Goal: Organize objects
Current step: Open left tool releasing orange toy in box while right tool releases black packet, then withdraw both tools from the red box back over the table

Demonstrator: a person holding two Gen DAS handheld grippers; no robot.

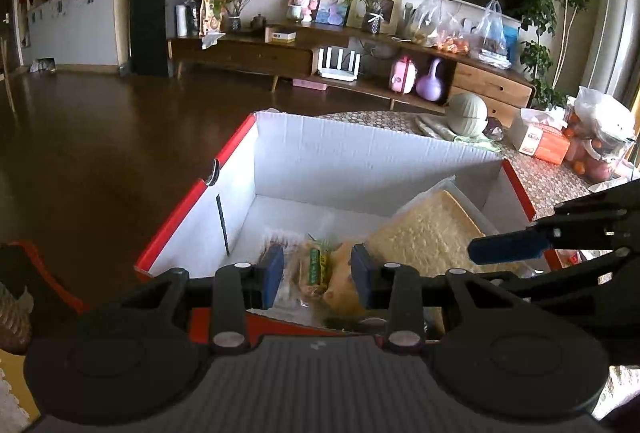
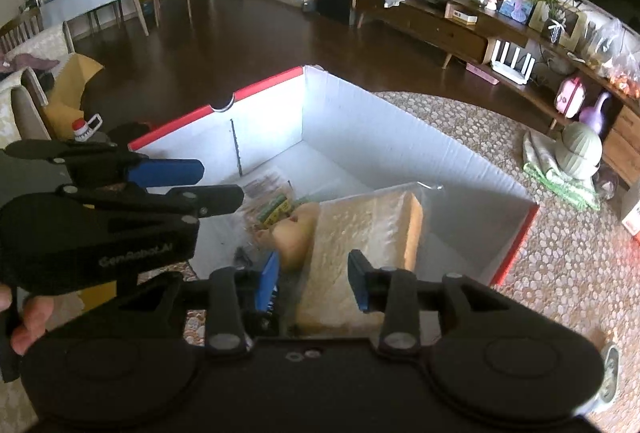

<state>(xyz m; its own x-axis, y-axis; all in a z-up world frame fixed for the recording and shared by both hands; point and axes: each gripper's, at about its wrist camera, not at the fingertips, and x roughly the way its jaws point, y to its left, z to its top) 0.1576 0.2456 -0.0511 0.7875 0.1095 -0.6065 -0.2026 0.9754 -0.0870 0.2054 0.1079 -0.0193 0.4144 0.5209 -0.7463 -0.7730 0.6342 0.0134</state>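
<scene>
We hold both grippers over an open cardboard box point(image 1: 320, 149) with white inner walls and a red outer rim, which stands on a table point(image 2: 560, 265) covered by a pebble-patterned cloth. Our left gripper point(image 1: 318, 273) hangs above the box's near edge with its blue pads spread apart, and nothing sits between them. Our right gripper point(image 2: 314, 281) is also spread, poised just over the near end of a bagged loaf of sliced bread point(image 2: 360, 233); we cannot tell whether either pad touches the bag.

The loaf leans inside the box along its right wall, one end raised toward the far right corner. Just left of it, on the box floor near the near edge, lies a tan bun point(image 2: 296, 237), and beside that a clear snack packet with a green label point(image 1: 316, 265), close to the left wall.

Beyond the box, toward the table's far right edge, a pale green round pot point(image 1: 466, 115) rests on a folded cloth point(image 2: 560, 181), with an orange-and-white tissue pack point(image 1: 540, 139) near it.
</scene>
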